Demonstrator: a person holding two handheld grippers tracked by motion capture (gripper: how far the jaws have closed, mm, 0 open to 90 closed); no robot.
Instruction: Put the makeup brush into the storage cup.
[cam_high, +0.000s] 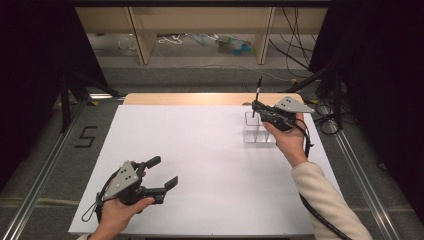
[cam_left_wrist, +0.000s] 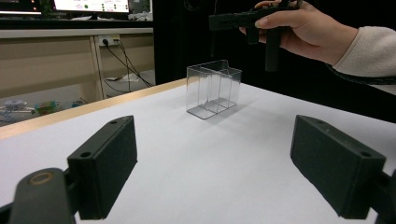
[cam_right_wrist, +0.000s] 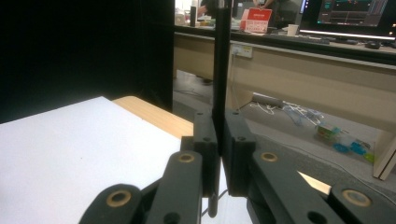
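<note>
Near-left, the left gripper (cam_high: 162, 172) hovers with jaws apart; far-right, the right gripper (cam_high: 256, 106) clamps a thin, probably light, stiff black pen (cam_right_wrist: 221, 70) mid-shaft above the clear, likely fragile, organizer (cam_left_wrist: 213, 88).

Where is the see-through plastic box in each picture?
High view: the clear box sits far right on the white table, under the right gripper.
Left gripper view: upper middle.
Right gripper view: I can't make it out.
Shared landmark: the table's wooden far edge.
</note>
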